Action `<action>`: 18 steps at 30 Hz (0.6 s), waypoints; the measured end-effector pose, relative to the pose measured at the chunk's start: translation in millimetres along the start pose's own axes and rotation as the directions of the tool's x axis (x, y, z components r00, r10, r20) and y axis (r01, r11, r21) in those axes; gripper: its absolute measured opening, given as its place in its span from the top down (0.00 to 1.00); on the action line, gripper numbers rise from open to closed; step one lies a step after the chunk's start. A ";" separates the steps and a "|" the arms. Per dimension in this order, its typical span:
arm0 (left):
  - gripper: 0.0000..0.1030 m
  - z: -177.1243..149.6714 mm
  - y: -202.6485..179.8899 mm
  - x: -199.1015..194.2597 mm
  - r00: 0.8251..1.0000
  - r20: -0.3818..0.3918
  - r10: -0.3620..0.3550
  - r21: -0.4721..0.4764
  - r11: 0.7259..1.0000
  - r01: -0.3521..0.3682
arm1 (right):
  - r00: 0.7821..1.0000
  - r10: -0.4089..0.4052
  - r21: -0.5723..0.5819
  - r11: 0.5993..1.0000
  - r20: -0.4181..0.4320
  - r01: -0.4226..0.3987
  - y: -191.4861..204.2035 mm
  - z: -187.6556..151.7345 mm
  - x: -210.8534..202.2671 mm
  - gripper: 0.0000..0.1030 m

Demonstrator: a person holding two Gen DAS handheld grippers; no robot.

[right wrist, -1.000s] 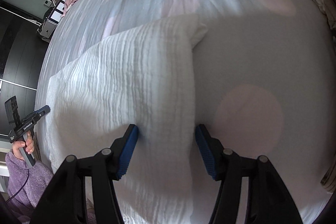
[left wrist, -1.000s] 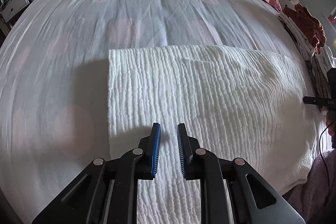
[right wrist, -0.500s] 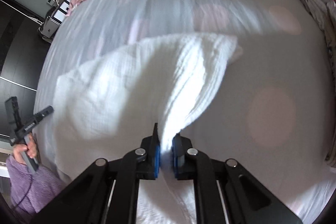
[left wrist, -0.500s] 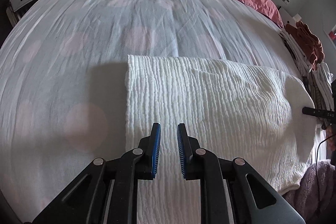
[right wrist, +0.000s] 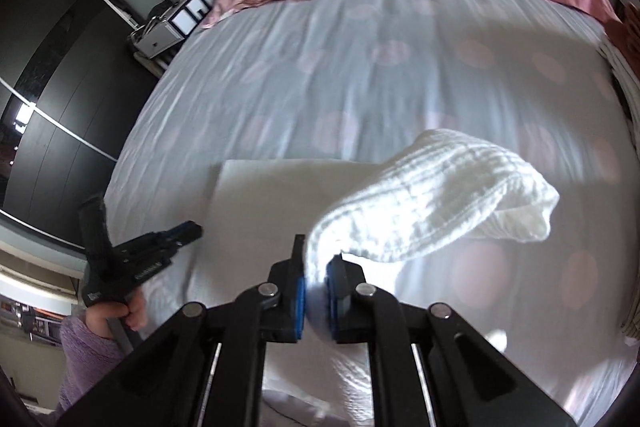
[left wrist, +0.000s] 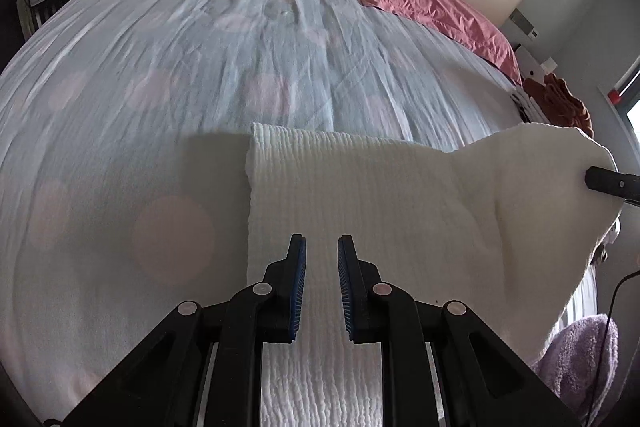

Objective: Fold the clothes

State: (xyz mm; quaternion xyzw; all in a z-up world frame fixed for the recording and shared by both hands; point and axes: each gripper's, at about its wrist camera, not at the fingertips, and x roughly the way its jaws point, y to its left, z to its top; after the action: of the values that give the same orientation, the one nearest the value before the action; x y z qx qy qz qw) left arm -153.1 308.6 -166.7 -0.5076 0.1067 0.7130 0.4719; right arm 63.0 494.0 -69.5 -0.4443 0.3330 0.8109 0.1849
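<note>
White ribbed cloth [left wrist: 360,195]: one item, crinkle-textured, lying on the bed [left wrist: 200,67] toward its foot end. Left portion flat on the bedcover with a straight left edge; right portion raised off the bed and draping in a curl. Right gripper [right wrist: 317,279]: jaws clenched on the right edge of the cloth, holding it in the air. Left gripper [left wrist: 319,267]: jaws parted by a narrow gap, nothing between them, poised above the flat part of the cloth; contact cannot be told. Progress, as judged: a fold is started but not laid; the lifted side has yet to be carried across and set down, and any further folds remain. Surroundings: pink pillows [left wrist: 432,7] at the headboard, stacked clothes [left wrist: 556,99] at the bed's right edge.
</note>
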 end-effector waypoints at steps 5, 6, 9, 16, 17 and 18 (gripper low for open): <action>0.83 1.5 15.2 -4.8 0.999 -0.006 -0.051 -0.053 0.997 0.051 | 0.998 0.060 -0.058 0.996 -0.036 -0.062 57.9 9.0 33.2 0.92; 0.83 1.7 18.8 -5.2 0.998 -0.006 -0.056 -0.068 0.996 0.056 | 0.996 0.069 -0.073 0.995 -0.048 -0.072 68.1 7.5 42.9 0.92; 0.83 2.3 29.8 -5.1 0.999 -0.008 -0.041 -0.105 0.994 0.040 | 0.992 0.091 -0.116 0.988 -0.086 -0.101 98.6 2.7 71.9 0.92; 0.83 1.7 54.4 2.1 0.999 -0.033 0.012 -0.171 0.985 -0.017 | 0.983 0.065 -0.156 0.983 -0.174 -0.093 131.1 -11.6 147.6 0.92; 0.83 1.6 57.9 4.0 0.999 -0.038 0.016 -0.181 0.983 -0.023 | 0.980 0.061 -0.147 0.985 -0.187 -0.089 129.6 -14.0 156.7 0.92; 0.83 1.5 60.9 5.7 0.999 -0.042 0.019 -0.190 0.981 -0.026 | 0.978 0.057 -0.138 0.987 -0.200 -0.086 128.0 -16.4 165.8 0.92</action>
State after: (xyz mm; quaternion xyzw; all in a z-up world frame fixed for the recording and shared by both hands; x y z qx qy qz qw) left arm -201.9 280.4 -190.5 -0.5633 0.0532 0.7149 0.4109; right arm -92.5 392.2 -167.6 -0.5218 0.3053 0.7916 0.0889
